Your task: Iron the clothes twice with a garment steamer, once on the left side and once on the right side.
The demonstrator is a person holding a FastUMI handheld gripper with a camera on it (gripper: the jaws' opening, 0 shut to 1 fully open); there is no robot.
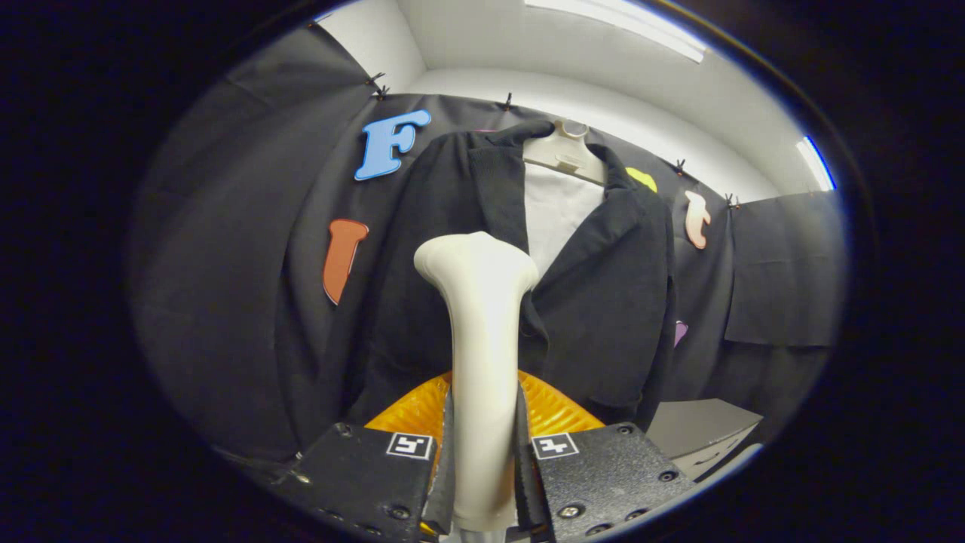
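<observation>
While the gripper (482,452) stands clamped on the cream garment steamer (482,332), both fingers pressing its handle, the black jacket (603,302) hangs beyond at twelve o'clock, pass apparently pending; next move likely calls for bringing the head to one side.

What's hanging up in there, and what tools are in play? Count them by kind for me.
Clothes: 2, a black jacket over a white shirt
Hangers: 1
Steamers: 1, the white garment steamer, with the gripper jaws clamped on its handle
Total: 4
</observation>
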